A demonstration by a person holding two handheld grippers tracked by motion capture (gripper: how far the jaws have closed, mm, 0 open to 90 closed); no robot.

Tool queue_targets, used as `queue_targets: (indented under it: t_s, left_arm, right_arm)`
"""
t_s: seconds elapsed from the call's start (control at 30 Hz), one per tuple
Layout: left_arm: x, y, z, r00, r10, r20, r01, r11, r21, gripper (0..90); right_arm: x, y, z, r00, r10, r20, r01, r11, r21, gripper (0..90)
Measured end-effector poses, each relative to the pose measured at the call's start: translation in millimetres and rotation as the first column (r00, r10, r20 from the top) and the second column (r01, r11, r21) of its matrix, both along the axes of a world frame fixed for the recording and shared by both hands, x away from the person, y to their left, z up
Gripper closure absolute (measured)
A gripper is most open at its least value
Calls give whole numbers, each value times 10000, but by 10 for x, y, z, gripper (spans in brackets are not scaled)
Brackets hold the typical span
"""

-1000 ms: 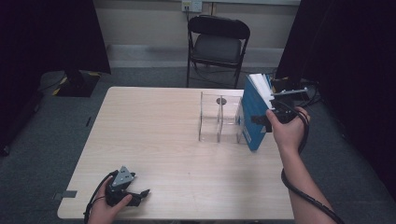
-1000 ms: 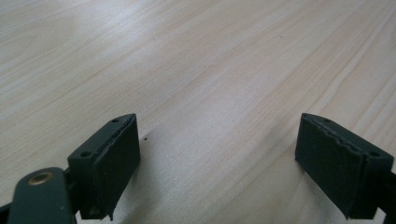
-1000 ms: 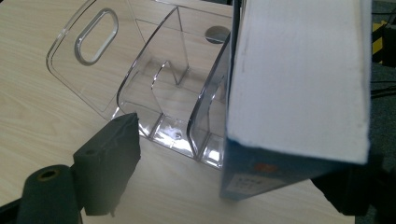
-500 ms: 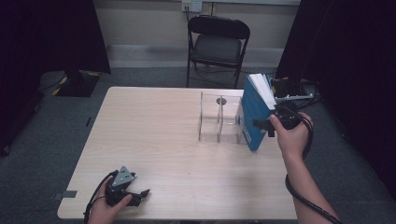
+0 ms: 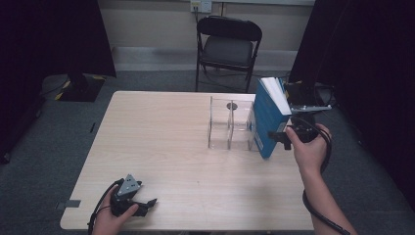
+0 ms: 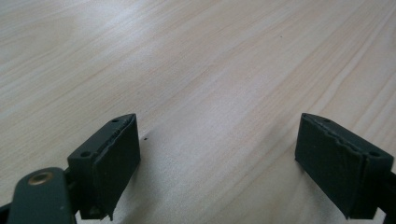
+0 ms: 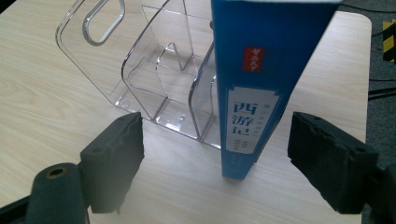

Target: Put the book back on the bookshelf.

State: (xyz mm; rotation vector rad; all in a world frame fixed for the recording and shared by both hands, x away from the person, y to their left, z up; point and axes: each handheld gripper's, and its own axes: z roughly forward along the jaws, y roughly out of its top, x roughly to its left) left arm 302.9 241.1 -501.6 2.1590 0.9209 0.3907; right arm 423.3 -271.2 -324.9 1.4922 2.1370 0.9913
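A blue book point(image 5: 266, 120) with a white label on its spine point(image 7: 247, 116) stands upright on the table, against the right end of a clear plastic divider rack point(image 5: 230, 125) point(image 7: 159, 84). My right gripper point(image 5: 277, 137) point(image 7: 217, 122) is open just in front of the spine, its jaws wide on either side and not touching it. Near the front left corner, my left gripper point(image 5: 147, 204) point(image 6: 218, 122) rests open over bare wood with nothing between its jaws.
The light wooden table point(image 5: 161, 137) has its right edge close behind the book. A black folding chair point(image 5: 227, 46) stands beyond the far edge. Dark curtains hang at both sides, and a cable point(image 5: 318, 215) trails from the right hand.
My right gripper has drawn back a little from the book toward the person. The book, the rack and the left gripper have stayed put.
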Motion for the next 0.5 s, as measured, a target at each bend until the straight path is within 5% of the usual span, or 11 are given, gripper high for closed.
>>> queue_targets:
  t_s: [0.5]
  left_arm:
    - [0,0,0,10000,-3,-7,3,10000,3,136]
  right_arm:
    - [-121,-15,-62,10000,-42,13,42,9998,-193,191]
